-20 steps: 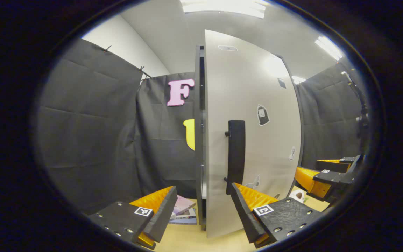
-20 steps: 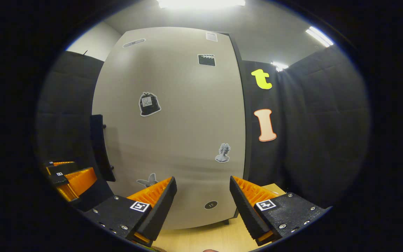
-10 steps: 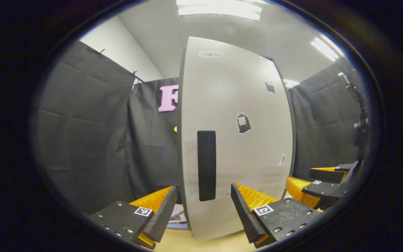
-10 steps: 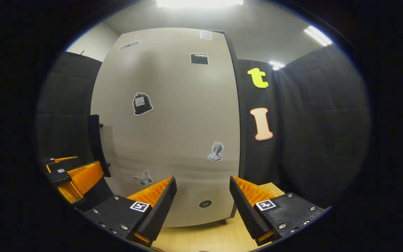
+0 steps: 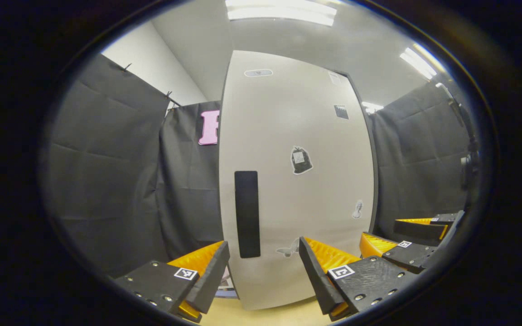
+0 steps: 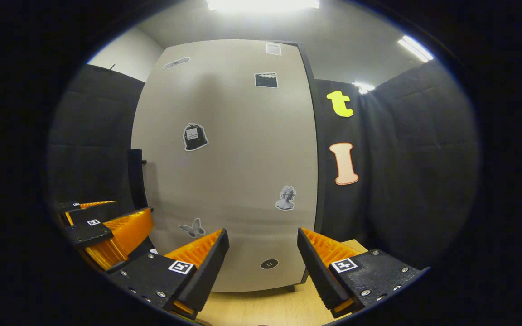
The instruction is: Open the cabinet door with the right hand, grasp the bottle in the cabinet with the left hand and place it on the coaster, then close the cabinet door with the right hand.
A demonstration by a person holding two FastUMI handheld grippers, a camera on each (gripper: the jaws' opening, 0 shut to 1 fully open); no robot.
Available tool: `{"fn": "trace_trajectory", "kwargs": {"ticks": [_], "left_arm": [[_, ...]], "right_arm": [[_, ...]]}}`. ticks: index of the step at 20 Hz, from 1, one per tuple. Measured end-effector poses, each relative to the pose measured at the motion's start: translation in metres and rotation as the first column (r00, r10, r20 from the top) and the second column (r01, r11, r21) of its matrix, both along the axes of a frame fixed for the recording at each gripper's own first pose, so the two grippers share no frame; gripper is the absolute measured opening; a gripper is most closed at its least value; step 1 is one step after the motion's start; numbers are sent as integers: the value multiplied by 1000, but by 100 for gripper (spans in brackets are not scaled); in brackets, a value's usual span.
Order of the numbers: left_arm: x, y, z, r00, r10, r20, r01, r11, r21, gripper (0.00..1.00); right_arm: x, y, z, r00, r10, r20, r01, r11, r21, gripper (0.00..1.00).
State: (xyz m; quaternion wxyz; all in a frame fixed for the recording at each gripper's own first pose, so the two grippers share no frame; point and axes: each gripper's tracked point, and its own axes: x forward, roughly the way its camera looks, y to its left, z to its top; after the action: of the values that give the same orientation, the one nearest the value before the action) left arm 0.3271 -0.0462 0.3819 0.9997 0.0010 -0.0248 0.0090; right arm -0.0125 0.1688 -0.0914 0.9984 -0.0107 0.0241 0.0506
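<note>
Both grippers hang empty before the door (image 5: 297, 181), jaws wide: the left gripper (image 5: 264, 267) faces the handle (image 5: 247, 213) near the door's left edge, the right gripper (image 6: 263, 267) the sticker-dotted panel. The door looks rigid, light and smooth; the handle seems the only hold. The bottle is presumably behind it.

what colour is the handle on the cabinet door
Black, a tall vertical handle against the light grey cabinet door. It shows best in the left gripper view.
</note>
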Motion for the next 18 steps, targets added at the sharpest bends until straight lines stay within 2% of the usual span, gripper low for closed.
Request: {"fn": "trace_trajectory", "kwargs": {"ticks": [4, 5, 6, 11, 12, 18], "left_arm": [[4, -5, -1, 1000, -10, 0, 10, 1000, 4, 92], [5, -5, -5, 1000, -13, -6, 13, 1000, 4, 88], [8, -6, -6, 1000, -14, -11, 14, 1000, 2, 92], [10, -2, -16, 999, -24, -24, 24, 1000, -15, 92], [9, -2, -16, 1000, -24, -21, 23, 1000, -20, 88], [3, -4, -12, 999, -34, -8, 34, 999, -24, 92]], "right_arm": [[-2, 4, -2, 1000, 14, -1, -14, 1000, -8, 94], [-2, 3, -1, 1000, 14, 1, -14, 1000, -7, 94], [-2, 3, -2, 1000, 15, 1, -15, 1000, -5, 94], [-1, -1, -6, 1000, 11, -10, -11, 1000, 1, 92], [-2, -2, -4, 1000, 5, -6, -5, 1000, -3, 94], [0, -1, -4, 1000, 19, 0, -19, 1000, -3, 92]]}}
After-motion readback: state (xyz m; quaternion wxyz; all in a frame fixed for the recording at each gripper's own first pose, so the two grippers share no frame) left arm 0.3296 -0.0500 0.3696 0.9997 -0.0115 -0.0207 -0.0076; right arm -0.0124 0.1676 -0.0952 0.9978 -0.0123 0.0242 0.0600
